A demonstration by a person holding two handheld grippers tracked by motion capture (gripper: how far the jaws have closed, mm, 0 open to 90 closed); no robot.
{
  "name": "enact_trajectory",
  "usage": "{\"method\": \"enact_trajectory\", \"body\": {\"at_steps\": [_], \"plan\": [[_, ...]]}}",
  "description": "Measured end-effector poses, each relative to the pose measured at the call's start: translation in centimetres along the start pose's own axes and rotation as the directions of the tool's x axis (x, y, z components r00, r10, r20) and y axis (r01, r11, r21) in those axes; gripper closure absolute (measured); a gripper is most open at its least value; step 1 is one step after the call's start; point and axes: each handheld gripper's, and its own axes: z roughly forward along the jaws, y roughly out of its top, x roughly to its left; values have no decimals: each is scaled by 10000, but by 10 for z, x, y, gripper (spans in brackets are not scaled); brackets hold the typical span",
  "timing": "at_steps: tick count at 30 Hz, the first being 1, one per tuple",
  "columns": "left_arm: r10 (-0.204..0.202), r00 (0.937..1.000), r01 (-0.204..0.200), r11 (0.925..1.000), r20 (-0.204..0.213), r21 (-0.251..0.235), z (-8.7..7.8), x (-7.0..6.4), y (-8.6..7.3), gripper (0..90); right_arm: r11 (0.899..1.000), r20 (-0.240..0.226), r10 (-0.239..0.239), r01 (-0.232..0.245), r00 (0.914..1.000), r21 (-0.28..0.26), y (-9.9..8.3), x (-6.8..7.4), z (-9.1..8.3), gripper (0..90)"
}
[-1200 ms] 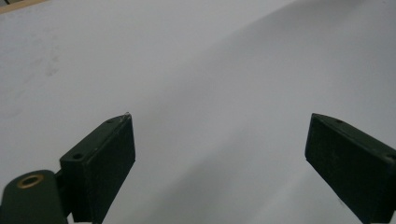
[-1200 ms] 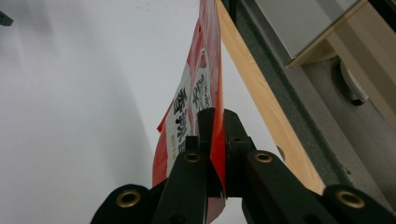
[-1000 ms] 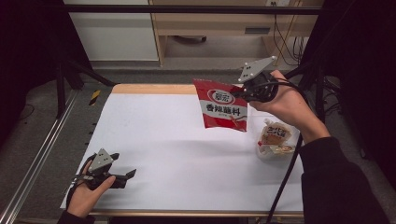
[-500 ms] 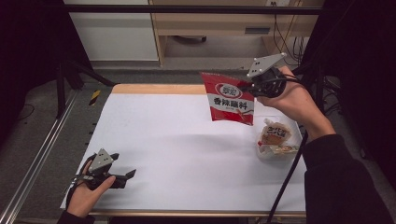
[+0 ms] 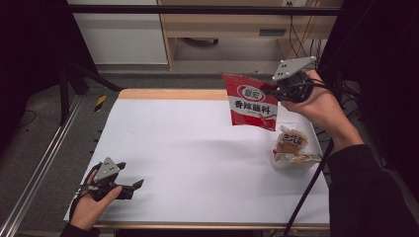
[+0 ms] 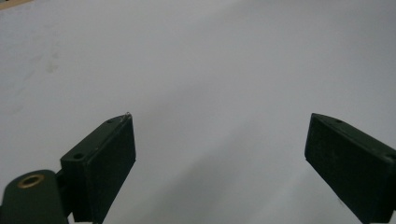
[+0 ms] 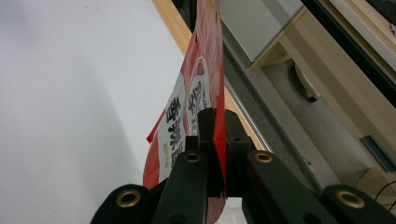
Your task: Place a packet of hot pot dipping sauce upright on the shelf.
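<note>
High view puts your right gripper [image 5: 269, 90] up at about 1 o'clock over the far right of the white table [image 5: 188, 148], with the red snack packet [image 5: 249, 102] hanging from it in the air, clear of the surface. The packet's long axis runs roughly top to bottom, tilted a little, its printed face turned toward you and its lower edge dangling toward 6 o'clock. Almost straight below that edge, near the table's right rim at about 3 o'clock, sits a clear tub [image 5: 295, 150] with wrapped snacks in it; it looks like the place this packet is headed, so the move turns on lowering toward 5 o'clock from where you hold it. Your right hand is far nearer to it than your left.

In the right gripper view the jaws stand closed tight on the red snack packet's [image 7: 198, 98] side edge, the film pinched flat between the pads, and the bag rises away from the jaws edge-on. The grip is thin and near one border, so I'd judge the bag may swing or twist as you bring it down.

Your left gripper [image 5: 129, 187] rests low at about 7 o'clock on the near left of the table, well apart from everything. The left gripper view shows its jaws spread wide with nothing between them, only bare white table [image 6: 224, 70] ahead.
</note>
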Motion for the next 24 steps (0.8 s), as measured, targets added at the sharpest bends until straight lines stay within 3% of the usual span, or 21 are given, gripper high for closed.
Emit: {"method": "enact_trajectory", "body": {"at_steps": [8,24], "plan": [[50,10000,-50,10000,23,18,1,-1,0,85,10000,184,77,-77,9998,-9,-9,-5,-4,897],[120,9999,-121,9998,84,131,2,-2,0,85,9967,798,811,-816,9935,39,-25,-17,3,898]]}}
